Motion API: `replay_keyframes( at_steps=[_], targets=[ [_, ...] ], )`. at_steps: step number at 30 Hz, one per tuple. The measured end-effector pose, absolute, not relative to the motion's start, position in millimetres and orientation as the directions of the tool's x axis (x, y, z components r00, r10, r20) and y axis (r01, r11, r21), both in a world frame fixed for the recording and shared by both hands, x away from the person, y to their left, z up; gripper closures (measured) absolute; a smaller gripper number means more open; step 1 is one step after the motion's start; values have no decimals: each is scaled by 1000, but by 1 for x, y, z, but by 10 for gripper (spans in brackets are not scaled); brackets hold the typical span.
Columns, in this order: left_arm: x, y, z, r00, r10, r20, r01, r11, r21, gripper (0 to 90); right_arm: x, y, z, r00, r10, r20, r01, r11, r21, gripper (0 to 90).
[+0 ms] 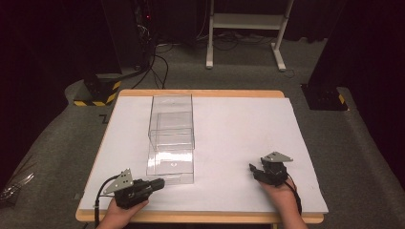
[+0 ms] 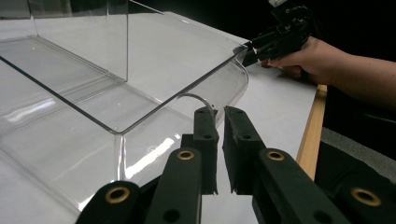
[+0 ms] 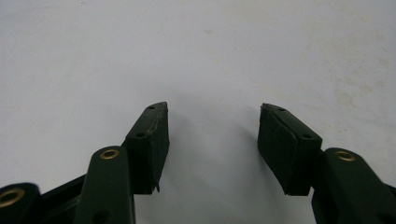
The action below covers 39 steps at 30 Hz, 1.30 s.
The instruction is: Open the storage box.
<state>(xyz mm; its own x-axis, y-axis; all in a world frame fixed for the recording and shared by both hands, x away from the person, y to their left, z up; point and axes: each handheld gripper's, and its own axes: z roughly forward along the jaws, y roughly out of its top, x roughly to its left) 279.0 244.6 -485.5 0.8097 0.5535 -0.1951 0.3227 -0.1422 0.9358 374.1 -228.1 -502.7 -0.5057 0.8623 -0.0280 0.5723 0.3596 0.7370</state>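
A clear plastic box [image 1: 171,138] lies left of centre on the white table sheet [image 1: 239,124], its open end towards the person. The left gripper [image 1: 160,182] sits at the box's near edge, jaws nearly closed around a thin clear lip [image 2: 198,99]. The right gripper [image 1: 252,168] rests well to the right, jaws spread, holding nothing. On the floor behind stand a white frame [image 1: 248,24] and cables [image 1: 160,62].

High view overhead, tool views close, sharing white table [image 1: 239,124]
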Motion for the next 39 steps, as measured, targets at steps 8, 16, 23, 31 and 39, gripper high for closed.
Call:
replay_keyframes(
  at_steps=[8, 16, 23, 31, 39],
  targets=[
    [276, 244, -484, 807, 568, -162, 305, -165, 938, 821, 374, -228, -503, -506, 862, -28, 572, 360, 737, 435],
    [274, 255, -477, 788, 595, -160, 287, -125, 950, 792, 374, -228, -503, -505, 863, -26, 573, 358, 737, 435],
    [272, 256, -472, 783, 603, -152, 268, -108, 957, 789, 374, -228, -503, -506, 862, -27, 574, 359, 736, 435],
    [274, 253, -466, 780, 606, -158, 260, -84, 962, 780, 374, -228, -503, -507, 861, -27, 572, 360, 737, 435],
    [278, 253, -458, 772, 615, -161, 246, -56, 968, 766, 374, -228, -503, -506, 862, -27, 574, 359, 736, 435]
  ],
)
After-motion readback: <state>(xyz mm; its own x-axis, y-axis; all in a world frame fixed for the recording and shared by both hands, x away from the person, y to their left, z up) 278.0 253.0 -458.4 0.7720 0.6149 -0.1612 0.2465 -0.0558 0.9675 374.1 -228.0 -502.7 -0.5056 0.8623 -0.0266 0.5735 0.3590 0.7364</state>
